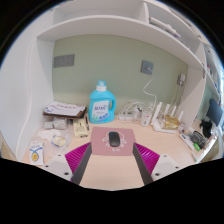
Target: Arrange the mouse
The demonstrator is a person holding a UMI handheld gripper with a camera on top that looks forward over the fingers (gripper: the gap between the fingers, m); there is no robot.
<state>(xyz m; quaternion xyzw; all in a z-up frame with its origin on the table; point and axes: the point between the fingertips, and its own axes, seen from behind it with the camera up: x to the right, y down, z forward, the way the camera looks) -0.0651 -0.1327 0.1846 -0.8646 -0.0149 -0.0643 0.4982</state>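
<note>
A dark computer mouse lies on a pink mouse pad on the pale desk. My gripper is open, with its two magenta-padded fingers spread wide to either side of the mouse pad. The mouse sits ahead of the fingertips, between the lines of the two fingers, and nothing touches it. Nothing is held.
A blue detergent bottle stands behind the mouse pad against the wall. Small items clutter the desk's left side. White cables and bottles stand to the right, with a dark monitor farther right. A shelf runs overhead.
</note>
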